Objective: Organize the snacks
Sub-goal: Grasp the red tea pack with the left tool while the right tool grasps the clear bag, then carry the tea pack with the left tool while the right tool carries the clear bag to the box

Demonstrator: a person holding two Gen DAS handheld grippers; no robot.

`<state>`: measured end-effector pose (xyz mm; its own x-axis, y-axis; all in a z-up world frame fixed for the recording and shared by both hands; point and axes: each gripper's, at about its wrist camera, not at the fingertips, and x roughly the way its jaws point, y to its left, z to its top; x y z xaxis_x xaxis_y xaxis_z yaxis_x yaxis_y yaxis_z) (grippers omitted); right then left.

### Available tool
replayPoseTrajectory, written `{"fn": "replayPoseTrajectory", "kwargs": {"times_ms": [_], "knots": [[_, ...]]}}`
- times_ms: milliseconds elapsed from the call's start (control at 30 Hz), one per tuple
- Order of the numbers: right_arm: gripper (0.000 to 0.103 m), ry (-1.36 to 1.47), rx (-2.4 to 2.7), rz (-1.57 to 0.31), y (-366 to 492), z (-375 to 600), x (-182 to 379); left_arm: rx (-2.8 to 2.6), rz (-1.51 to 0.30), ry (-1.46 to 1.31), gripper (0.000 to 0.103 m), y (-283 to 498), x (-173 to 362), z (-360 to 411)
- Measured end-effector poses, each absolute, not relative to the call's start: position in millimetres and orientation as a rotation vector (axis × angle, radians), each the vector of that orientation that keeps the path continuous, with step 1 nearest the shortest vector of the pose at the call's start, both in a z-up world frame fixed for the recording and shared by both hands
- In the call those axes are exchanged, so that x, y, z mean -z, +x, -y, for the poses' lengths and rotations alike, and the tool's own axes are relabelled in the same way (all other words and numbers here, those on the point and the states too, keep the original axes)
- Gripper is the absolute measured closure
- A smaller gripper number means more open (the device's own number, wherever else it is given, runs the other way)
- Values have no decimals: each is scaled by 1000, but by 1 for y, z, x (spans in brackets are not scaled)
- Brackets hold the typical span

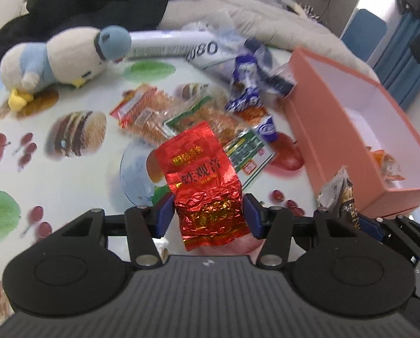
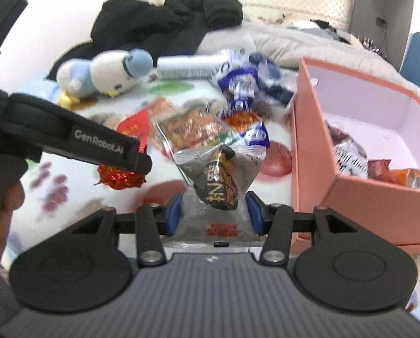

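1. Far left on the fruit-print tablecloth (image 1: 69, 186) lies a plush penguin (image 1: 60, 56) on its side, with a white tube (image 1: 164, 43) just behind its head.
2. My left gripper (image 1: 208, 214) is clamped on a red foil tea packet (image 1: 201, 180), both blue pads pressing its crumpled lower half; the packet hangs clear above the cloth.
3. Past it, mid-table, sits the loose heap of snacks: an orange cracker pack (image 1: 145, 112), a green-edged snack bag (image 1: 232, 138) and blue-and-white wrappers (image 1: 246, 90), overlapping one another.
4. My right gripper (image 2: 212, 211) is closed on a clear bag with a black-and-gold sachet (image 2: 218, 186) inside (the lettering is upside down to me), held above the table.
5. At the right stands the open pink box (image 2: 314, 152), with a few packets (image 2: 379, 169) already lying in its near corner.
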<state>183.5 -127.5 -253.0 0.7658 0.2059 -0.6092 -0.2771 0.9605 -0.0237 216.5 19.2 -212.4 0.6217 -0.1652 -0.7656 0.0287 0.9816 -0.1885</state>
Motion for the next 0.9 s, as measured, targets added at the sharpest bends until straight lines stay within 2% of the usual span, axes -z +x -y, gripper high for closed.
{"fn": "replayPoseTrajectory", "kwargs": {"times_ms": [533, 900], "knots": [[52, 17, -209, -538, 121, 170, 169, 142, -779, -188, 46, 138, 115, 6], [52, 48, -147, -484, 89, 202, 134, 222, -751, -200, 46, 109, 81, 45]]}}
